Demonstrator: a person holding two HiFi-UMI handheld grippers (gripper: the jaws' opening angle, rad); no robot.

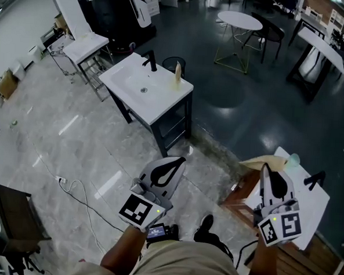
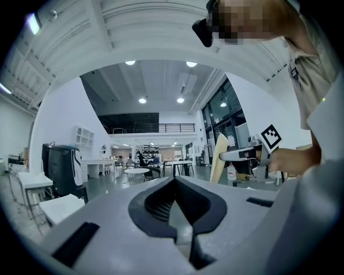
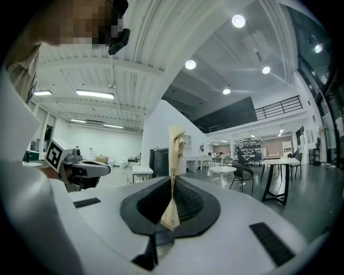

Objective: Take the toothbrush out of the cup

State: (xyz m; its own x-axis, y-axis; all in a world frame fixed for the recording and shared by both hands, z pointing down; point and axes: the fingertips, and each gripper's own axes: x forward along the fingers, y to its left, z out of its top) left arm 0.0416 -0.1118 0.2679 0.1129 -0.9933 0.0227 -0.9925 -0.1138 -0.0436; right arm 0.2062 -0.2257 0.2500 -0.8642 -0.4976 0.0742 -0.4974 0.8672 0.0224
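My right gripper is shut on a thin cream paper-wrapped stick, likely the wrapped toothbrush, which stands upright out of the jaws. The left gripper view shows that same stick rising from the right gripper. In the head view the right gripper hovers at the edge of a white vanity top. A small pale green cup-like thing sits on that top's far corner. My left gripper is shut and holds nothing, out over the floor, with its jaws pointing level.
A second white sink cabinet with a black tap and a cream object stands ahead on the marble floor. A black tap sits on the near vanity. A white cable trails left; round table and chairs stand farther back.
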